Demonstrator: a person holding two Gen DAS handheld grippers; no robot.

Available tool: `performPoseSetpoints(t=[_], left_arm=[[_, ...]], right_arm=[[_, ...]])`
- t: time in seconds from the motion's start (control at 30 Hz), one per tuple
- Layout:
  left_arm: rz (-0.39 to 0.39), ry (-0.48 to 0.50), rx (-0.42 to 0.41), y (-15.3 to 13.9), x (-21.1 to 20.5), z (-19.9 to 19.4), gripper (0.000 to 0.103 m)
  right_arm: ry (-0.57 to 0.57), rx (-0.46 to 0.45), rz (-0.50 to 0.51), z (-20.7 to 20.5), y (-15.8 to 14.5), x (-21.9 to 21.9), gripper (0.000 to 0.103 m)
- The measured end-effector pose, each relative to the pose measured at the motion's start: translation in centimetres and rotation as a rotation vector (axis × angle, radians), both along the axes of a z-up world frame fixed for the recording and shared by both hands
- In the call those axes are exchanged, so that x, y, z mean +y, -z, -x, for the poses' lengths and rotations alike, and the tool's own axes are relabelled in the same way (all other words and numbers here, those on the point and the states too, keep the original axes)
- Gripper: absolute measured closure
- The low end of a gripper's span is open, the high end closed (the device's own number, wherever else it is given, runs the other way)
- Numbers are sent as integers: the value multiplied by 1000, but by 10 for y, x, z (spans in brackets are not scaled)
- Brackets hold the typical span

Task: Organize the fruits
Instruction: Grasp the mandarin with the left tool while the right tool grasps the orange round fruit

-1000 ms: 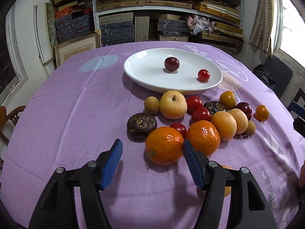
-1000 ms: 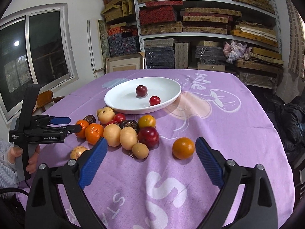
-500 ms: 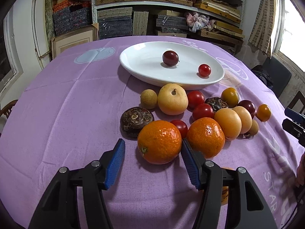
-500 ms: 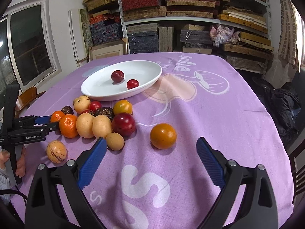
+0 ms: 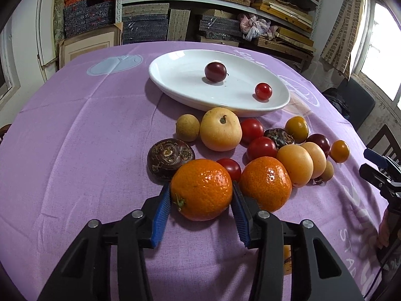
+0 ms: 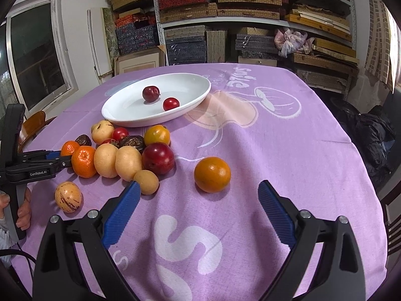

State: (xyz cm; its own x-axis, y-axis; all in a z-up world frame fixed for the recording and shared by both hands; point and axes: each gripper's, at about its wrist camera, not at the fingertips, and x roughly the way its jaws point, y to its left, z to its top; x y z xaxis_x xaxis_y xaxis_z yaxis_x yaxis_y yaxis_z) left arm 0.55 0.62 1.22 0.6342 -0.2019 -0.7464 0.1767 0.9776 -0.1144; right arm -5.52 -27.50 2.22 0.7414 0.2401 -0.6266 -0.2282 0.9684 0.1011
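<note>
My left gripper [image 5: 200, 190] is closing its jaws on the nearest orange [image 5: 201, 189], which still rests on the purple cloth; the blue pads [image 5: 160, 208] touch both its sides. A second orange [image 5: 265, 183] sits just to the right, within a cluster of fruit. The white plate [image 5: 175, 75] beyond holds a dark plum [image 5: 215, 71] and a cherry tomato [image 5: 263, 90]. My right gripper [image 6: 198, 188] stands open, low over the cloth. A lone orange-coloured fruit [image 6: 212, 174] lies just ahead of its fingertips, untouched.
The cluster includes a yellow pear [image 5: 220, 129], red tomatoes [image 5: 262, 148], dark water chestnuts [image 5: 170, 155], pale round fruits [image 6: 127, 161] and a big red plum [image 6: 158, 158]. A striped yellow fruit [image 6: 68, 197] lies apart near the person's hand [image 6: 23, 209]. Shelves of boxes stand behind the table.
The left jaws have narrowed from well apart to touching the near orange, and the gripper slid forward around it. The right gripper came lower and closer to the lone orange fruit.
</note>
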Motion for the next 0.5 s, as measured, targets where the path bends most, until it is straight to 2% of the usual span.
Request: performPoseSetpoints(t=[0.23, 0.37, 0.5], left_arm=[[1, -30, -9, -2, 3, 4, 57], [2, -36, -6, -3, 6, 8, 57], [6, -29, -14, -5, 7, 12, 57]], right_arm=[[-2, 10, -3, -3, 2, -2, 12], [-15, 31, -11, -7, 4, -2, 29], [-16, 56, 4, -16, 6, 2, 37]])
